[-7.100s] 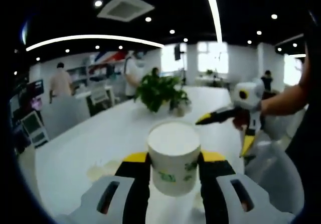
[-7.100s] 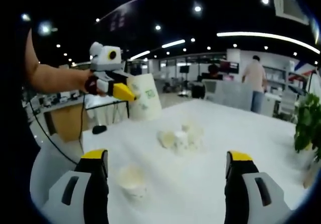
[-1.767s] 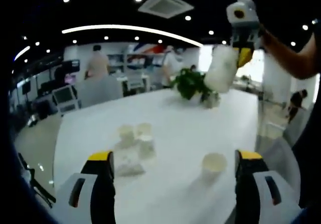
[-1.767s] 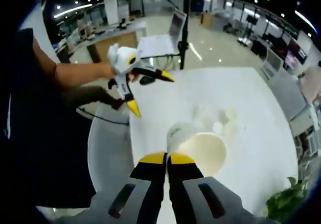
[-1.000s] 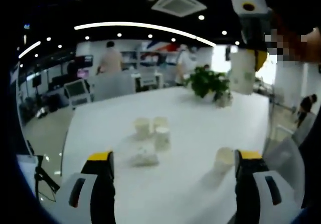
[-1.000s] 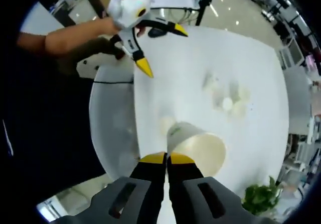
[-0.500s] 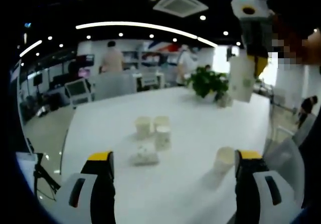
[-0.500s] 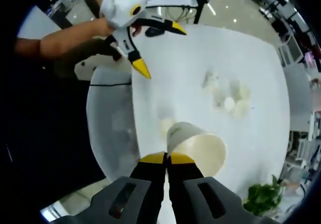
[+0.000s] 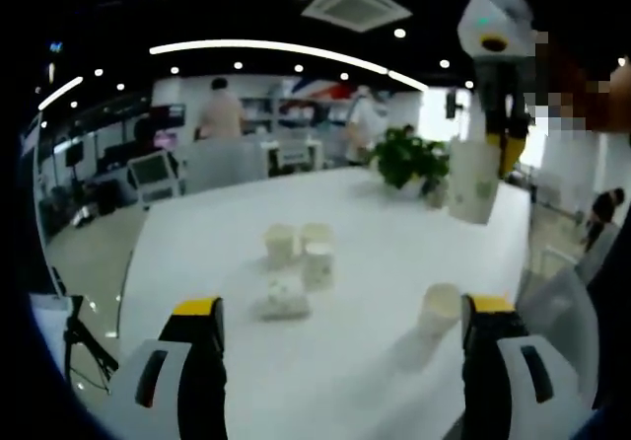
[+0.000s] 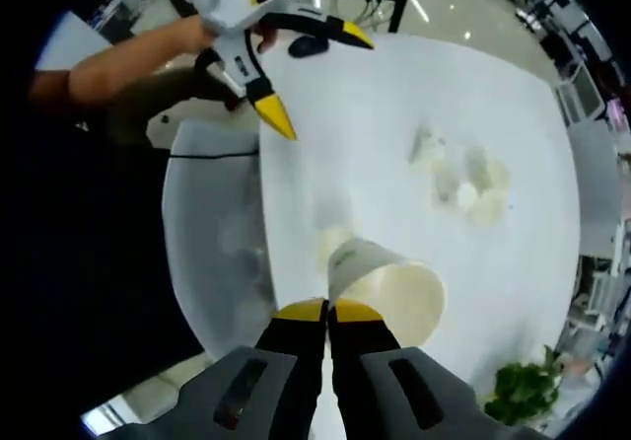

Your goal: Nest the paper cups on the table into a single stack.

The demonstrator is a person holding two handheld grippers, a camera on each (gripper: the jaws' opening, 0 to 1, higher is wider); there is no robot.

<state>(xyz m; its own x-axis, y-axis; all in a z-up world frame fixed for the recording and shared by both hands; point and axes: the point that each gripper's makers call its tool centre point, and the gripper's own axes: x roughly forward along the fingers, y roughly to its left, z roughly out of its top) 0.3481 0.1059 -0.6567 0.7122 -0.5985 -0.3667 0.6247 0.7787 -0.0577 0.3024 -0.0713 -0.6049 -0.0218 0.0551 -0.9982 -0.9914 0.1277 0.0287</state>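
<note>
Right claw (image 10: pixel 328 310), bottom centre of the right gripper view, is clamped on the rim of a paper cup (image 10: pixel 389 292), held up in the air above the white surface (image 10: pixel 375 144). The same held cup shows at upper right of the left gripper view, hanging under the right claw over the far side of the surface.

Left claw (image 9: pixel 340 307) has its jaws wide apart with nothing between them, low in the left gripper view; it also appears at upper left of the right gripper view, likewise spread.

Single upright cup (image 9: pixel 440 309) sits just beside the left claw's right jaw, at lower right. Cluster of loose cups (image 9: pixel 296 248) sits mid-surface, with one cup lying on its side (image 9: pixel 281 299) near them. Potted plant (image 9: pixel 409 159) stands at the far end.

Progress judged early: whether the lifted cup is already a nested pair cannot be told, and at least five cups are left to stack. Likely next is lowering the held cup onto the single one.
</note>
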